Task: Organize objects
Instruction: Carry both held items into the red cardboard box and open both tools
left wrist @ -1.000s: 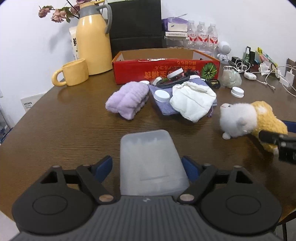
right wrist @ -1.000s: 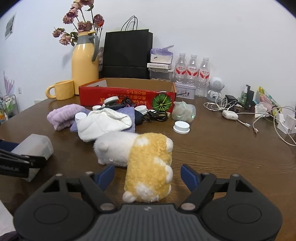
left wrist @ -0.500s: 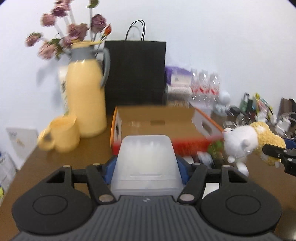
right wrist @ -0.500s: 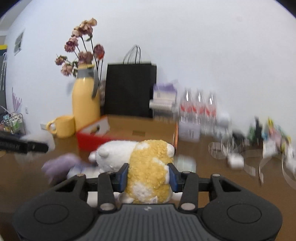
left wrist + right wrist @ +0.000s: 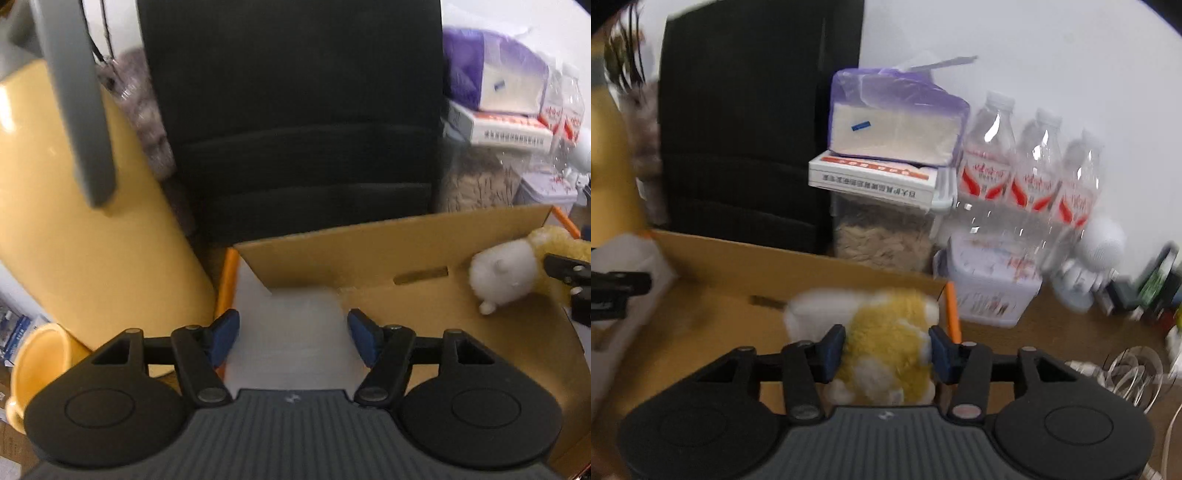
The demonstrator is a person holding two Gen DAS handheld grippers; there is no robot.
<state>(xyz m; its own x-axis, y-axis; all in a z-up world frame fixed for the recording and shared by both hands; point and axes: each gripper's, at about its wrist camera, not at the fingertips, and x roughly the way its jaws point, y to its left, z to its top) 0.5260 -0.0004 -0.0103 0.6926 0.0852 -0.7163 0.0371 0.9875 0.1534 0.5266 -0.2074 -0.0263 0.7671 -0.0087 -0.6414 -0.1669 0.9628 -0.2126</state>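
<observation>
Behind the cardboard box (image 5: 424,258) stand a black paper bag (image 5: 295,110) and, to its left, a glossy yellow jug (image 5: 74,240), cut off at the top. Left gripper (image 5: 293,332) pinches a frosted plastic container (image 5: 291,332) over the box's left end; its outline blurs. Right gripper (image 5: 886,349) squeezes a fuzzy yellow-and-white plush toy (image 5: 882,350) above the box's right end, near blurred clear bottles (image 5: 1030,177).

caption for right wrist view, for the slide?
Right gripper shut on plush toy above the cardboard box; tissue pack and water bottles behind.
</observation>
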